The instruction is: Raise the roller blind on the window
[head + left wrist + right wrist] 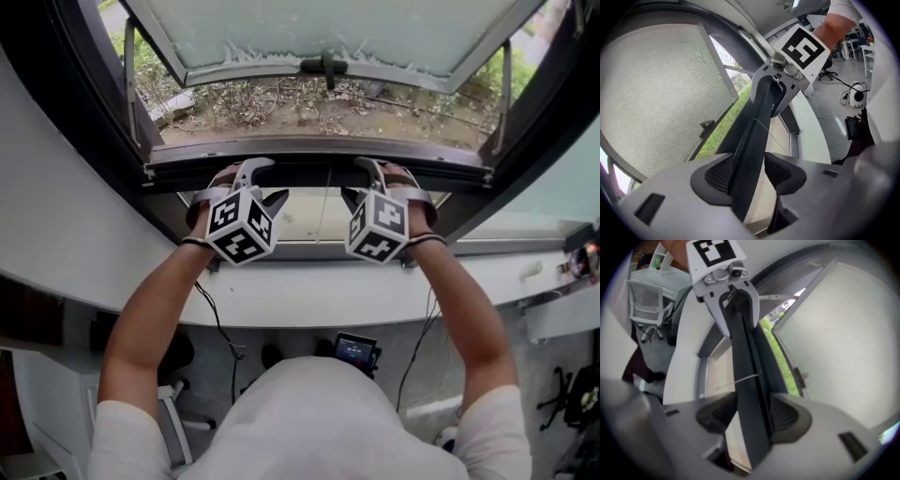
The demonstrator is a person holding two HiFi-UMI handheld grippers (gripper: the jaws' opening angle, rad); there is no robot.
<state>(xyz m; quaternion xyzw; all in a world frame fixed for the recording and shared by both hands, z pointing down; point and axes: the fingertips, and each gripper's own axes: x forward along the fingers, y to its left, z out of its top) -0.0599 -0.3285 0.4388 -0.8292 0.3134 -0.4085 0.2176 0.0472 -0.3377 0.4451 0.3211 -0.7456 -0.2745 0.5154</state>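
Arms reach forward in the head view, with the left gripper (261, 183) and right gripper (361, 183) both at a dark rail (319, 174) that runs across the window. I take the rail for the blind's pull bar. Beyond it the tilted sash (328, 37) stands open over bare ground and scrub, with nothing covering that part. A beige sheet (305, 217) lies between the rail and the white sill (309, 291). Whether it is blind fabric or a lower pane, I cannot tell.

Left gripper view: the jaws stand wide apart with the rail running between them. It lies against one pad (717, 176), with a clear gap to the other, so there is no clamp. A thin cord (771, 133) crosses the beige sheet beside the rail.

Right gripper view: much the same. The jaws are spread and the rail passes between the pads (785, 416) with daylight on one side, so it is loose.

Progress, as a judgement: both tools are placed at the rail and evenly spaced about its middle, but neither grips it. The rail sits just above the sill, low in the opening. What seems left is to close on the rail, lift it level, and check that it holds its height.
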